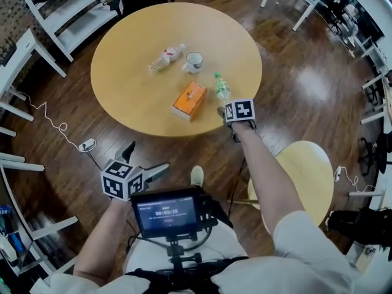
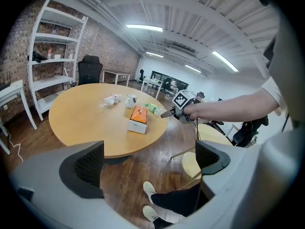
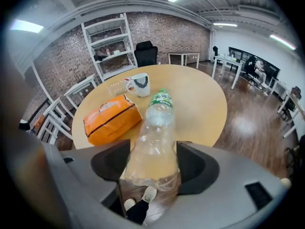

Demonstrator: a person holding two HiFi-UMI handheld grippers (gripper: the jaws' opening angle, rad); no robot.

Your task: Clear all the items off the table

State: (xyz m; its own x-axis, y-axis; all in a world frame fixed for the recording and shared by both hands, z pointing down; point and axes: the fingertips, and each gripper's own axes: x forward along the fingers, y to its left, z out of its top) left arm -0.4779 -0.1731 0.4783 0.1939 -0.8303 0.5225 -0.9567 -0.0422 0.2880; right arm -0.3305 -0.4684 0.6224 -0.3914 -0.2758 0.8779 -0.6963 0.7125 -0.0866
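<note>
Right gripper [image 3: 153, 166] grips bottle [image 3: 157, 123]; head view's cube [image 1: 239, 110] hides its base.

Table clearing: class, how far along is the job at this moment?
Done: nothing visibly cleared. In hand: right tongs grip the green-capped bottle at the table edge; left tongs open, empty. Left: orange pack, mug, other bottle.
</note>
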